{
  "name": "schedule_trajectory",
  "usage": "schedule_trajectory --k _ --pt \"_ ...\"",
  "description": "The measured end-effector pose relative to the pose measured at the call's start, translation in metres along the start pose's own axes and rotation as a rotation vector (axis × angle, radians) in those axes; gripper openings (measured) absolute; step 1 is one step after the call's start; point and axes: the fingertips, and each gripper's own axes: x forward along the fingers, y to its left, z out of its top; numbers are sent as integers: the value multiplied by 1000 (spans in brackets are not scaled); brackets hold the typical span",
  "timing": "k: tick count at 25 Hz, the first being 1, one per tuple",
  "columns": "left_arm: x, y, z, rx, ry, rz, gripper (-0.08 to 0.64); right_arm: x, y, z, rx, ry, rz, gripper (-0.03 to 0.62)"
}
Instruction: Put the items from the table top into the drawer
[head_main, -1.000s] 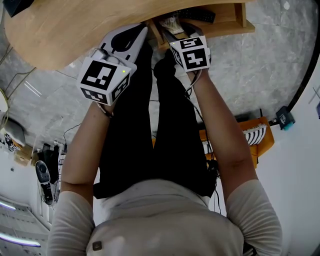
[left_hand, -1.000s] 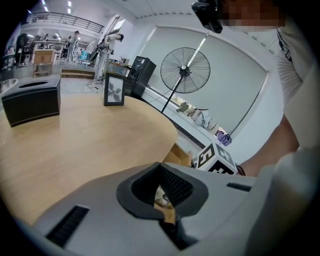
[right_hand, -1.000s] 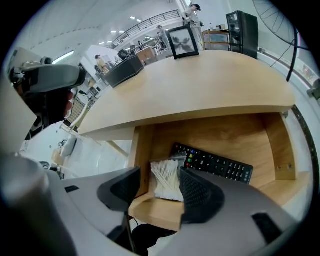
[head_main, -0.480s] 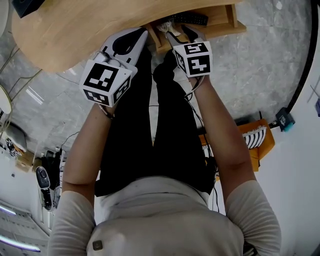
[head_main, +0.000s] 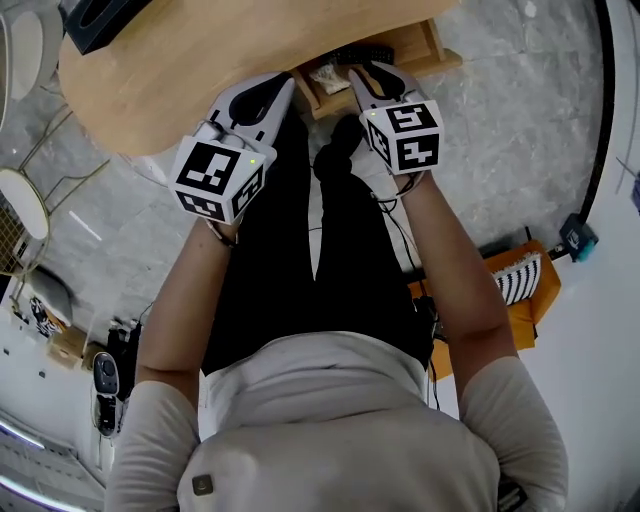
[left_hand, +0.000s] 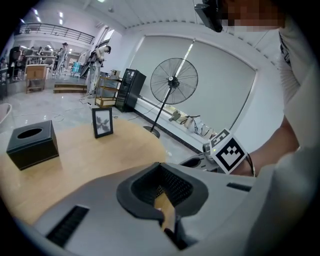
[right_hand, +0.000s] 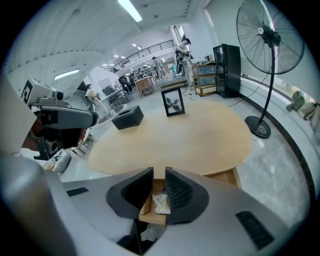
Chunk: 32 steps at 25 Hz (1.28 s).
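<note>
The round wooden table (head_main: 220, 60) holds a black tissue box (head_main: 100, 18) (right_hand: 127, 117) and a small photo frame (right_hand: 172, 102) (left_hand: 102, 122). Under its near edge the wooden drawer (head_main: 440, 52) stands pulled out, with a white packet (head_main: 328, 75) (right_hand: 161, 202) and a dark flat item (head_main: 368, 52) inside. My right gripper (head_main: 378, 72) (right_hand: 159, 176) hangs just above the drawer; its jaws have just been closing to a narrow gap with nothing between them. My left gripper (head_main: 284, 86) (left_hand: 161, 172) is at the table's edge, shut and empty.
A standing fan (right_hand: 270, 35) is on the floor beyond the table. An orange crate (head_main: 520, 280) and cables lie on the floor at my right. My own legs in black trousers (head_main: 300, 250) are below the drawer front.
Both grippers have lifted and drawn back from the drawer toward me. The right gripper's jaws, wide before, now stand nearly together. The tissue box has come into the head view.
</note>
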Motion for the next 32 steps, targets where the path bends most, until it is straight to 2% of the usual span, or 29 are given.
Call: schedule_trajectory --k 10,19,23,32 --pt "-67 -63 98 42 -98 -8 9 -126 23 74 -101 -129 0 31" --pt "-153 -142 188 143 -225 11 9 -271 65 158 -228 -336 8 26" --pt "-186 -175 209 191 -269 14 9 -328 87 184 -294 -412 15 26" --pt "-242 -232 241 252 -362 49 9 -424 113 192 -356 -544 51 26"
